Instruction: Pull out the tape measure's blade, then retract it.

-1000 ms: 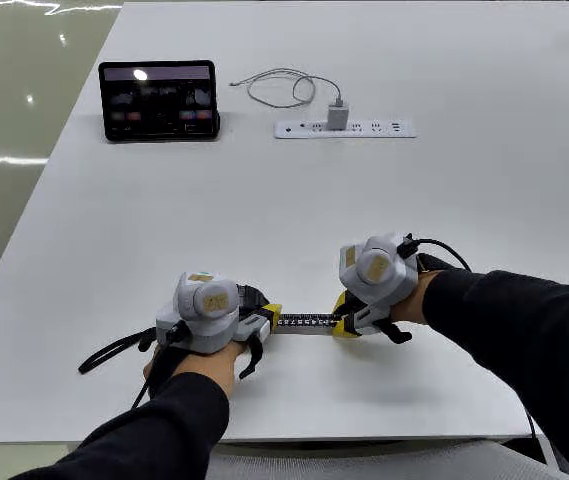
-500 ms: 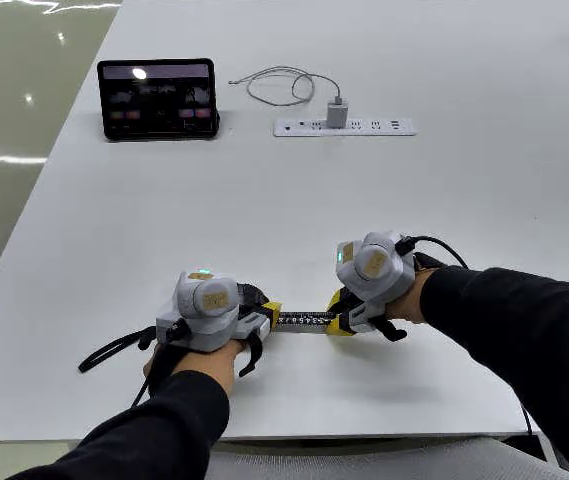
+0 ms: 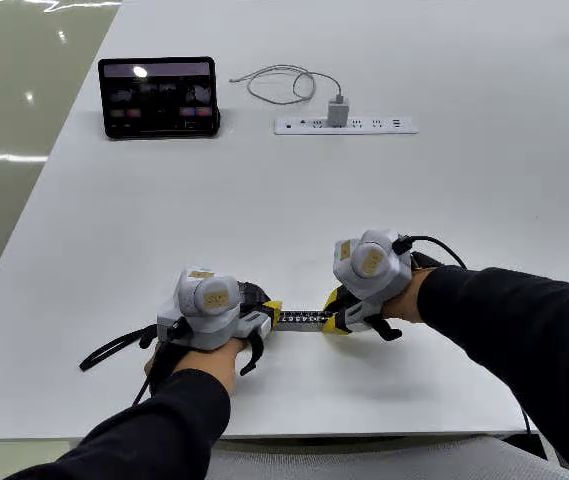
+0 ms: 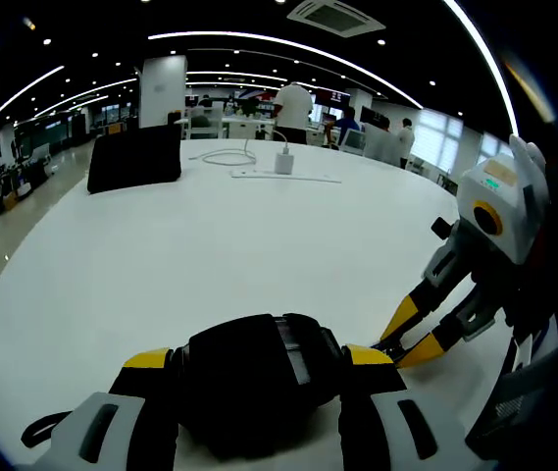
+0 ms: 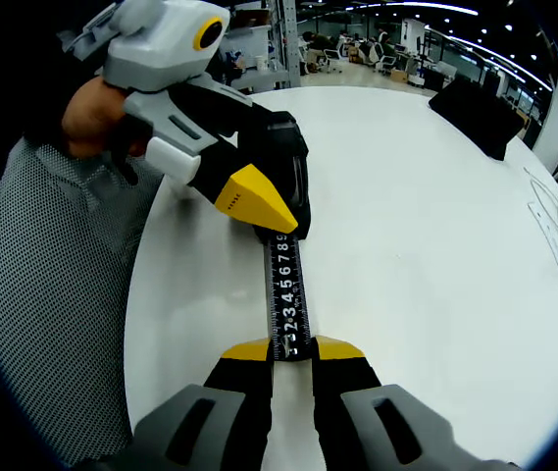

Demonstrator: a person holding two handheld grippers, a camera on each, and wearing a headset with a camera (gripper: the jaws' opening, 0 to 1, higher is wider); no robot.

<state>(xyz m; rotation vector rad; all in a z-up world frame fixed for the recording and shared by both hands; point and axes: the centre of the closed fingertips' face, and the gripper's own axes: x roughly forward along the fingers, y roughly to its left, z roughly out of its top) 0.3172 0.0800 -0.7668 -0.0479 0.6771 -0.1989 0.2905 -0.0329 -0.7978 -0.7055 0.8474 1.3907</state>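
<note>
The left tool [image 3: 261, 320] squeezes the black tape measure [image 4: 259, 378]. At its 3 o'clock, the right tool [image 3: 336, 318] pinches the short blade [image 5: 285, 285] just above the white worktop [image 3: 264, 200].

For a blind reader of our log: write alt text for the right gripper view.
The right gripper is shut on the end of a dark numbered tape blade, which runs across the white table to a black tape measure case held by the left gripper.

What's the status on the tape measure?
Left gripper shut on tape measure. Right gripper shut on blade tip, short stretch out. Tablet, power strip far back.
</note>
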